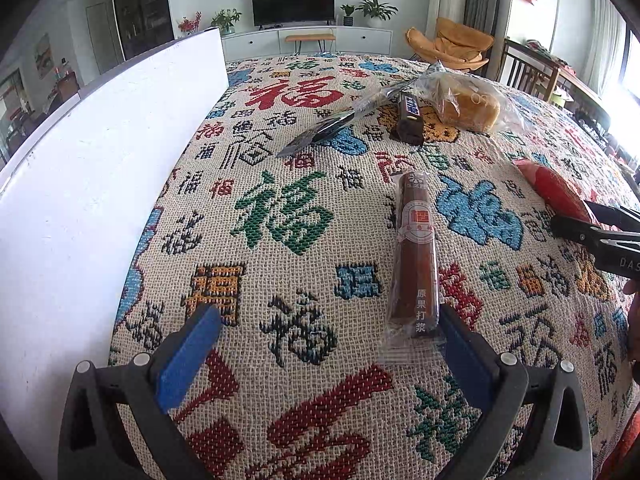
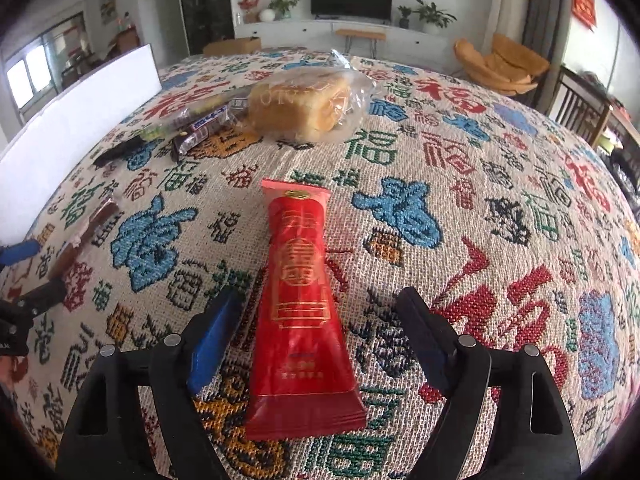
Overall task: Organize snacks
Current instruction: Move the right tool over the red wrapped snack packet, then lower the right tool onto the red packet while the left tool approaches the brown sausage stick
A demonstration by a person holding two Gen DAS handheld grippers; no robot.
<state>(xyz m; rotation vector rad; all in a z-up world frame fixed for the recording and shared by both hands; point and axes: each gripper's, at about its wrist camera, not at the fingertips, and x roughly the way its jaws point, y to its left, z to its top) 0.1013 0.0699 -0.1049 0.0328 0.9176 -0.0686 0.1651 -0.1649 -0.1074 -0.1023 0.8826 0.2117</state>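
Woven cloth (image 1: 280, 184) patterned with coloured characters covering the whole worktop, snacks lying loose on it; white board (image 1: 100, 168) standing upright along the left edge.

Toward the far edge: bread loaf (image 2: 298, 102) sealed in a clear bag, the one wrapper whose contents show plainly; just left of it a dark chocolate bar (image 1: 410, 118) in its wrapper, its far end close to the bag; beside that, a long clear packet (image 1: 332, 124) with a dark end lying at a slant, contents too small to tell.

Nearer the front edge: red sachet (image 2: 302, 304), sealed and flat, pointing toward the far edge, lying between the blue pads of the right tool (image 2: 320, 324); pads spread wide apart, neither one touching the sachet.

Left of the sachet, well apart from it: brown stick snack (image 1: 414, 256) in a clear wrapper with printed characters, lying lengthwise toward the far edge; near end of the wrapper just beside the right-hand pad of the left tool (image 1: 326, 340); jaws of that tool wide apart, bare cloth between them, nothing clamped.

In the left wrist view, the right tool entering from the right edge, over the near end of the red sachet.
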